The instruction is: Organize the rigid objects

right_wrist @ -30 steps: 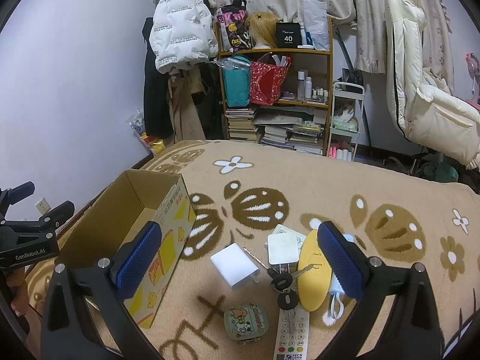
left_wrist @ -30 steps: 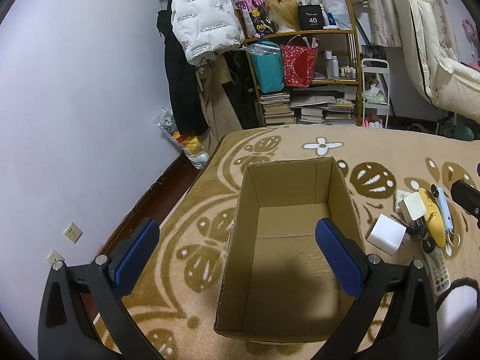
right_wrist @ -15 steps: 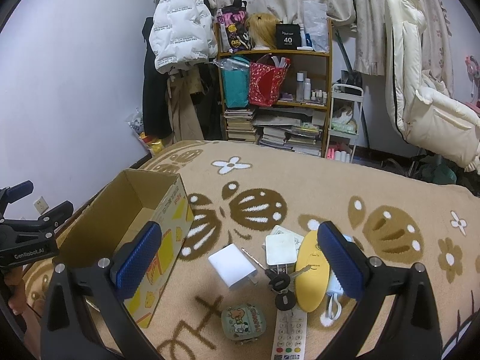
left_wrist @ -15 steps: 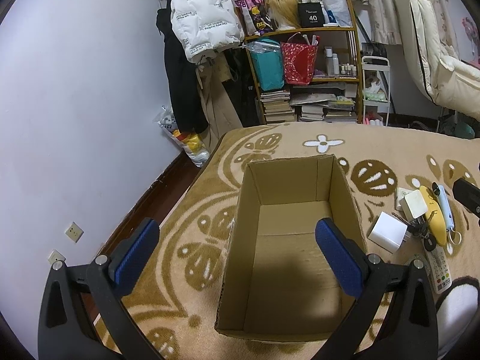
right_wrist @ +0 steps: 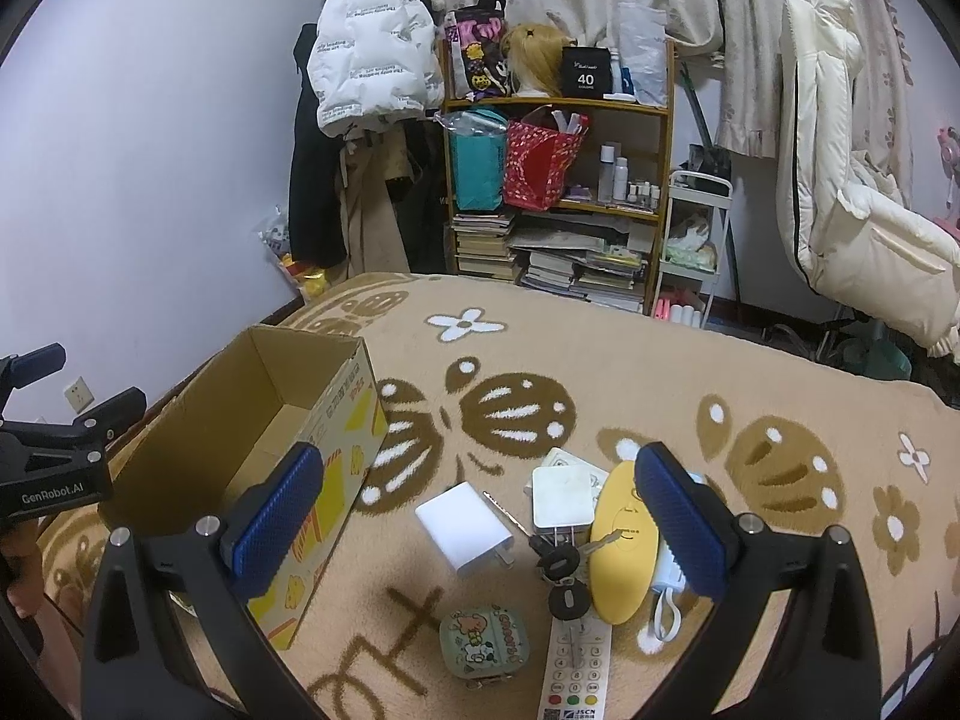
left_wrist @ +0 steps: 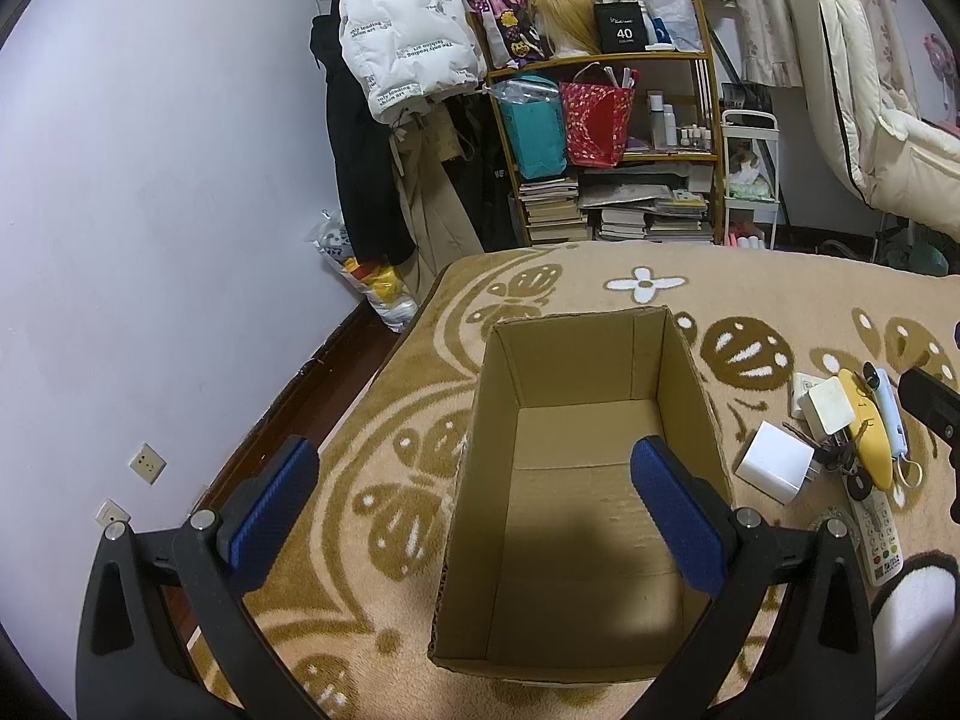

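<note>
**Q:** What does each wrist view show that the other does not?

**A:** The left wrist view looks straight down into the cardboard box [left_wrist: 585,480]: bare floor, four upright walls, top open. The left gripper [left_wrist: 474,504] hangs released over it, jaws spread wide, one blue pad outside the box's left wall and one above its interior. The right wrist view shows only the box's printed yellow side, but lays out the loose items in full: a white charger [right_wrist: 465,531], a square white adapter [right_wrist: 562,497], a bunch of keys [right_wrist: 561,558], a yellow oval case [right_wrist: 621,546], a cartoon-printed tin [right_wrist: 485,639] and a remote control [right_wrist: 573,669]. The right gripper [right_wrist: 480,519] is likewise released, holding nothing, above the charger and keys.

**Q:** What of edges and room to move?

**A:** The items cluster on the patterned blanket [right_wrist: 690,372] just right of the box; the charger lies nearest it, apart from its wall. Adapter, keys and case touch or overlap. Open blanket extends beyond the cluster; the bed's left edge lies near the box.
</note>
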`<state>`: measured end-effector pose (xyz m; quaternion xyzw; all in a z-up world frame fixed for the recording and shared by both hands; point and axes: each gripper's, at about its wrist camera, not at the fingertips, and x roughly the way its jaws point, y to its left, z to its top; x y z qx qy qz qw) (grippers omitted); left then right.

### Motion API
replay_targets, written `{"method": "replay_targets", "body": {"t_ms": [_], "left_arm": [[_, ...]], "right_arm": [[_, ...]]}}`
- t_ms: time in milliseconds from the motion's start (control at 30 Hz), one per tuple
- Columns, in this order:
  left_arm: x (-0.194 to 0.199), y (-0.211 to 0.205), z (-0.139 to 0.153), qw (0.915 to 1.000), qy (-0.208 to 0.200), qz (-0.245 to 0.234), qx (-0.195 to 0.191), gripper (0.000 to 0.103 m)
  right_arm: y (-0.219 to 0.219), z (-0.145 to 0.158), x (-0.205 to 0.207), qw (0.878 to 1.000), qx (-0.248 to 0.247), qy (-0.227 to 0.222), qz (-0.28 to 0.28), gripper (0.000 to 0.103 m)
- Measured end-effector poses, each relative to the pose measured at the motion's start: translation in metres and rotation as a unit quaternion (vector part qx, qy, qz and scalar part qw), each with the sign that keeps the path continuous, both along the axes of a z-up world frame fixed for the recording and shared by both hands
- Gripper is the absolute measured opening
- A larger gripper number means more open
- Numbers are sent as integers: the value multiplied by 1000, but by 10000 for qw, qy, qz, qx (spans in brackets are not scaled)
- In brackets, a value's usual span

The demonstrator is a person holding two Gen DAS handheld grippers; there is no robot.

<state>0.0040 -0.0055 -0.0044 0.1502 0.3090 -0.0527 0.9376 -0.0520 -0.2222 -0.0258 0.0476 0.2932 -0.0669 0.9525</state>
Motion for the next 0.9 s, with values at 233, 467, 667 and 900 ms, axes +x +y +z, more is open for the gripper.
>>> {"method": "replay_targets", "body": {"t_ms": [233,467,667,900], "left_arm": [[0,0,-1,10000,2,-4,7,103],[-1,-1,-2,10000,8,-14,22,103],[-2,-2,-3,10000,16,-15,28,103],[1,-3,-8,9998,147,-31,89,103]], "right_arm": [[1,0,0,10000,-5,8,0,103],[2,0,1,10000,-17,27,2,103],[2,-2,0,10000,-21,30,-2,103],[2,-7,-3,9999,120,69,-31,103]]}}
